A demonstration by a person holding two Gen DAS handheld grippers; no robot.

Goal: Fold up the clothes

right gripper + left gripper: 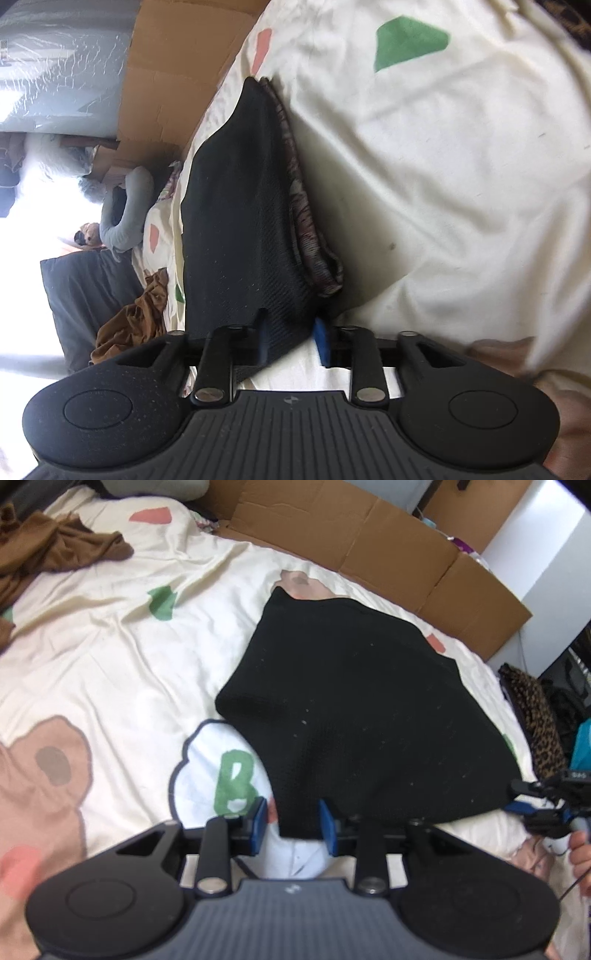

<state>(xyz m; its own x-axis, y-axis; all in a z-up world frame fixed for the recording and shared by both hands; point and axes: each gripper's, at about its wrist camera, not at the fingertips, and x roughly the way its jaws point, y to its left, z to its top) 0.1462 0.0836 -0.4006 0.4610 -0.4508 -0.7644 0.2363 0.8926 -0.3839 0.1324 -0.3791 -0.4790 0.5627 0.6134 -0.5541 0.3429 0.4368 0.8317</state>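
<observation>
A black knit garment (354,701) lies spread on a cream bedsheet with bear prints (110,657). My left gripper (293,825) stands at its near corner, blue pads (258,819) apart, with the corner of the cloth lying between them against the right pad. My right gripper (290,341) is shut on the garment's other edge (240,221); a patterned maroon layer (310,229) shows under the black cloth. The right gripper also shows at the right edge of the left wrist view (550,805).
A crumpled brown garment (48,550) lies at the far left of the bed. Flattened cardboard (369,542) lines the far side. A leopard-print cloth (535,720) hangs at the right. A grey neck pillow (125,210) and dark cushion (88,302) lie beyond.
</observation>
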